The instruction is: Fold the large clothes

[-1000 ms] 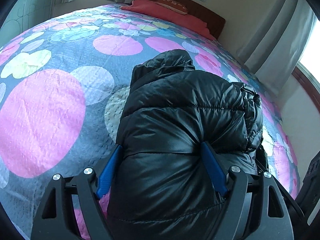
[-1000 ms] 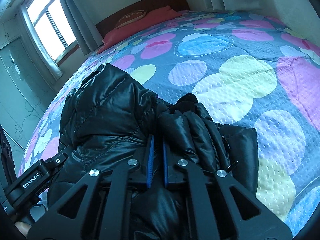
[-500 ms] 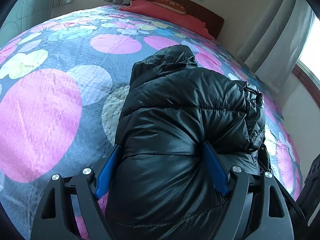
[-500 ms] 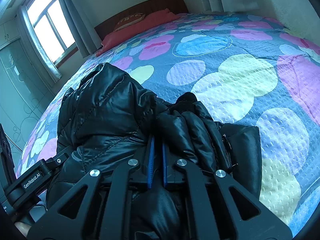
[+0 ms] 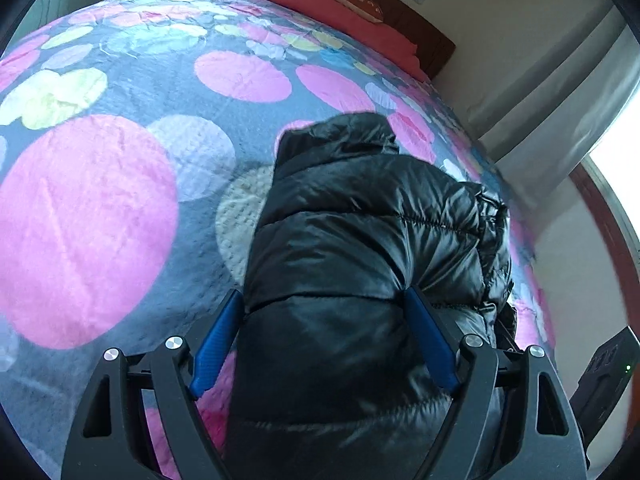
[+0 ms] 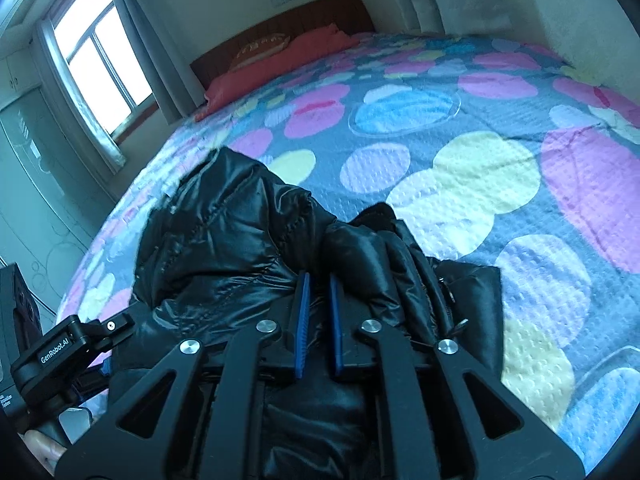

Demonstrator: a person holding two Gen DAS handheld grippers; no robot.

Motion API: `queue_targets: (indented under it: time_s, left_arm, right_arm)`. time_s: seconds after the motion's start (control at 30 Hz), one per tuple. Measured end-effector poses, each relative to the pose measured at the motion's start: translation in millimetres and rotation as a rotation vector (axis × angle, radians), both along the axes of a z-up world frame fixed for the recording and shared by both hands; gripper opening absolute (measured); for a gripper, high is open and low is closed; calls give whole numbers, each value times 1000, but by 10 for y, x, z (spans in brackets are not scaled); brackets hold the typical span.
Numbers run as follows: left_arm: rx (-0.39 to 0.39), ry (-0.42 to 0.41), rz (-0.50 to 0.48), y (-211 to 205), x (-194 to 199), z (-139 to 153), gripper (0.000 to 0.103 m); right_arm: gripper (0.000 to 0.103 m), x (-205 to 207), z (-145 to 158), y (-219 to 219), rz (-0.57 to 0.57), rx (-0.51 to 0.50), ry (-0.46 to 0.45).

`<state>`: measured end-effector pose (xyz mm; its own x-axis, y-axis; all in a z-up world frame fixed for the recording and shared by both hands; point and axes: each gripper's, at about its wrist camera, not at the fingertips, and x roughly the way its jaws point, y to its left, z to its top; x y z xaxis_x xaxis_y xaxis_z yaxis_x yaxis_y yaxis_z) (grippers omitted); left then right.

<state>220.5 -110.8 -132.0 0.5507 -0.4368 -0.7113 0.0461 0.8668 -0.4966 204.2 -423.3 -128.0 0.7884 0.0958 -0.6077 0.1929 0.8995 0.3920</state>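
A black puffer jacket (image 5: 360, 248) lies bunched and folded on the bed; it also shows in the right wrist view (image 6: 224, 248). My left gripper (image 5: 324, 320) has its blue fingers (image 5: 218, 336) spread wide around a thick fold of the jacket, one finger on each side and pressing into it. My right gripper (image 6: 318, 292) is nearly closed, its blue pads pinching a thin fold of the jacket's fabric. The left gripper's body (image 6: 72, 344) shows at the left of the right wrist view.
The bed is covered by a grey quilt with big pink, yellow and blue circles (image 5: 88, 224). A red pillow (image 5: 340, 12) and brown headboard (image 6: 280, 28) are at the far end. Curtains (image 5: 560, 100) and a window (image 6: 92, 64) flank the bed.
Both cameras have tilted upward and pulled back slightly, with both grippers still holding the jacket. The jacket bundle looks a little lower in both views.
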Motion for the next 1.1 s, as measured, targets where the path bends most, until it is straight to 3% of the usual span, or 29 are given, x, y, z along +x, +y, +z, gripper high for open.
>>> queue_targets:
  time_s: [0.1,0.17,0.2,0.33,0.43,0.53,0.7,0.9,1.1]
  left_arm:
    - [17,-33,32,81,-117,113,81]
    - [10,-49,66,170,-201,155,81]
    - [-6,-53,97,254,-252,150,81]
    - [-120,24,112,419,-281,-16,83]
    - [-233,80,85,471,-261,-168,86]
    - [-303,109,50,462,-204,-252,87]
    - [-395,142,-16,386,-96,-357,90]
    - [-417,168,-142,154,80,-361,95]
    - [-418,175,-178,51,150,-377,95]
  right_arm:
    - [34,-91,113,-13,-16,-2,-40]
    - [62,-182,193,0,-43,-18,-72]
    - [66,-220,220,-4,-53,-24,-85]
    - [69,-288,206,-77,-103,-36,-54]
    - [78,-244,49,-208,-113,26,16]
    - [84,-225,-84,-328,-107,117,43]
    - [91,-143,-196,-387,-74,171,62]
    - [93,-94,-301,-467,-34,250,69]
    - [92,-196,-211,-440,-65,175,43]
